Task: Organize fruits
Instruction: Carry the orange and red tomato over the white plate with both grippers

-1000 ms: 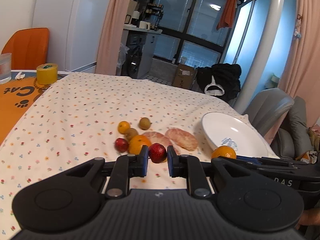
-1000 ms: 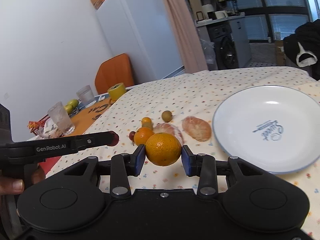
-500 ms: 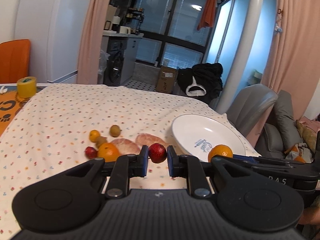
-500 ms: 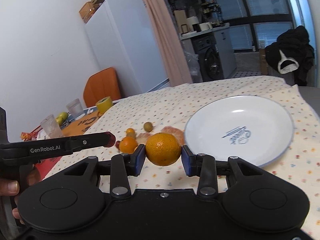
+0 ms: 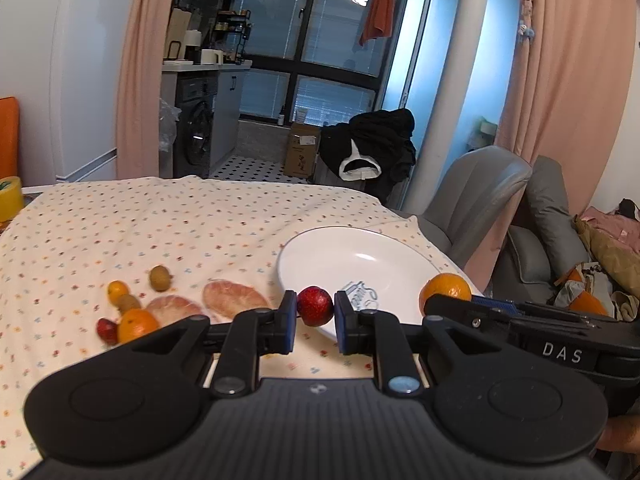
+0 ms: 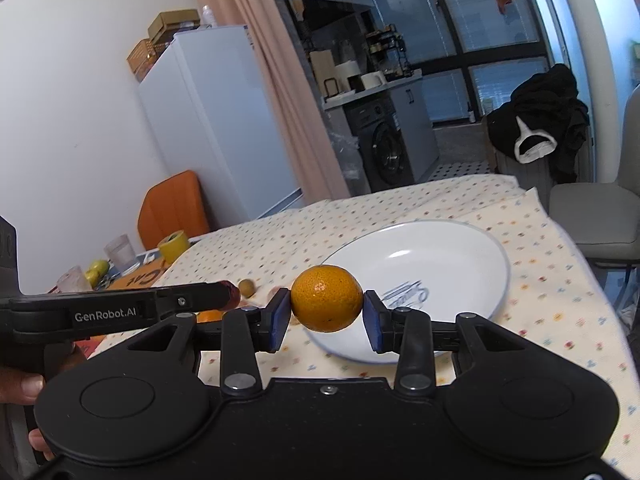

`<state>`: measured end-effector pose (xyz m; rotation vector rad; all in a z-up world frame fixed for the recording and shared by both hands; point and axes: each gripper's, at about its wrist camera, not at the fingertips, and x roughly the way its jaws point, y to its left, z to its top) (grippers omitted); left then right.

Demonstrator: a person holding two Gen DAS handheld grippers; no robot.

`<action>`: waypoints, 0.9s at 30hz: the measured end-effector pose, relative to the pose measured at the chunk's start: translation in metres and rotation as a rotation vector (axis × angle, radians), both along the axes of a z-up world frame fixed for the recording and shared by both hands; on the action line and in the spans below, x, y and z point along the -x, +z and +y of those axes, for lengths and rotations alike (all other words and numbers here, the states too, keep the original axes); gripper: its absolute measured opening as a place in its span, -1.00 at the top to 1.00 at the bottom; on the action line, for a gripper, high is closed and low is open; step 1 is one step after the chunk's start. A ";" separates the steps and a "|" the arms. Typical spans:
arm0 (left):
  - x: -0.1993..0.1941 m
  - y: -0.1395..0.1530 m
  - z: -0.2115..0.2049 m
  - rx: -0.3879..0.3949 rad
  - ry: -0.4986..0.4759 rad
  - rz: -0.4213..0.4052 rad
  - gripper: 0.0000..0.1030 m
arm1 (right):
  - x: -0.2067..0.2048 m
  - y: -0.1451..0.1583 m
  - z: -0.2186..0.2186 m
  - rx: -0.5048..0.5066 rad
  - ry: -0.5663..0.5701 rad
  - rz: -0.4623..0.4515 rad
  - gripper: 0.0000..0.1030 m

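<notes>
My left gripper (image 5: pixel 315 312) is shut on a small red fruit (image 5: pixel 315 306), held above the near rim of the white plate (image 5: pixel 352 256). My right gripper (image 6: pixel 326 314) is shut on an orange (image 6: pixel 327 297), also raised before the plate (image 6: pixel 440 256). In the left wrist view that orange (image 5: pixel 445 289) shows at the right, over the plate's edge. On the dotted tablecloth to the left lie another orange (image 5: pixel 136 325), a red fruit (image 5: pixel 105 329), a small yellow fruit (image 5: pixel 118 290), two brownish-green fruits (image 5: pixel 160 277) and two peeled citrus pieces (image 5: pixel 234 300).
A yellow tape roll (image 6: pixel 174 245), glasses (image 6: pixel 120 254) and an orange chair (image 6: pixel 172 208) stand at the table's far left. Grey chairs (image 5: pixel 476 208) sit beyond the right edge. A person's hand (image 6: pixel 20 384) holds the left gripper's handle.
Both grippers have swung right with their fruits, so the plate now sits straight ahead and the loose fruits have slid to the left. Both grips are unchanged.
</notes>
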<state>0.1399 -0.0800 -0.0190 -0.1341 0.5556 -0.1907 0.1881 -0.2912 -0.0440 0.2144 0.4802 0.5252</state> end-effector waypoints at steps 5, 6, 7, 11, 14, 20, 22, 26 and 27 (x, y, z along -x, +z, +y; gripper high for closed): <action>-0.013 -0.002 -0.015 -0.015 -0.014 0.007 0.65 | -0.009 -0.004 -0.013 -0.018 -0.018 -0.001 0.28; -0.016 -0.003 -0.017 -0.016 -0.016 0.008 0.65 | -0.010 -0.005 -0.015 -0.019 -0.020 0.000 0.28; -0.018 -0.003 -0.020 -0.018 -0.018 0.009 0.65 | -0.013 -0.006 -0.017 -0.020 -0.021 0.001 0.28; -0.029 -0.006 -0.029 -0.025 -0.023 0.019 0.65 | -0.020 -0.011 -0.022 -0.019 -0.024 0.006 0.28; -0.036 -0.010 -0.033 -0.027 -0.026 0.032 0.65 | -0.026 -0.013 -0.024 -0.019 -0.025 0.008 0.28; -0.050 -0.020 -0.041 -0.036 -0.038 0.061 0.65 | -0.036 -0.018 -0.023 -0.010 -0.019 0.017 0.28; -0.054 -0.023 -0.044 -0.036 -0.041 0.070 0.65 | -0.040 -0.020 -0.023 -0.009 -0.018 0.024 0.28; -0.062 -0.030 -0.046 -0.035 -0.045 0.094 0.65 | -0.045 -0.023 -0.024 -0.007 -0.020 0.035 0.28; -0.063 -0.031 -0.047 -0.036 -0.048 0.098 0.65 | -0.046 -0.023 -0.024 -0.006 -0.020 0.037 0.28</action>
